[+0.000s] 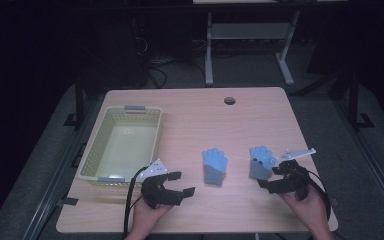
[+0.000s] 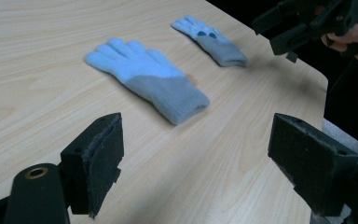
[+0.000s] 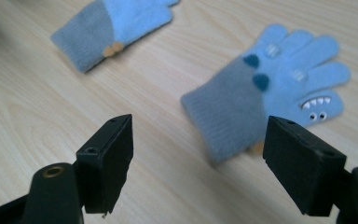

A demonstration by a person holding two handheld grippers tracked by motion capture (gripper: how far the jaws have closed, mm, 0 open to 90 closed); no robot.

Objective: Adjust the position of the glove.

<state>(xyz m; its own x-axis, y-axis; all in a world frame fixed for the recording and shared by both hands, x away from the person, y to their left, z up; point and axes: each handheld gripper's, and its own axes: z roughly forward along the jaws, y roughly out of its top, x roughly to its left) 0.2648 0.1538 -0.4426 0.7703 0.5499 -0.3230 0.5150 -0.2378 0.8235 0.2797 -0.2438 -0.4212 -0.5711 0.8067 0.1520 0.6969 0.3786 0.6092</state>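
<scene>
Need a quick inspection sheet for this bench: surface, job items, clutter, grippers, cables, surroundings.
Surface: light wood table, a round hole near its far edge.
Job's things: two blue and grey gloves lie flat and apart; the middle glove is plain on top, the right glove shows a monster face in the right gripper view.
Clutter: pale green basket at the table's left, nothing seen inside.
Grippers: left gripper open, nothing between its jaws; right gripper open beside the right glove's cuff, holding nothing.
Cables: a black cable trails from the left gripper off the near edge.
Surroundings: dark room, grey frame legs behind the table.
</scene>
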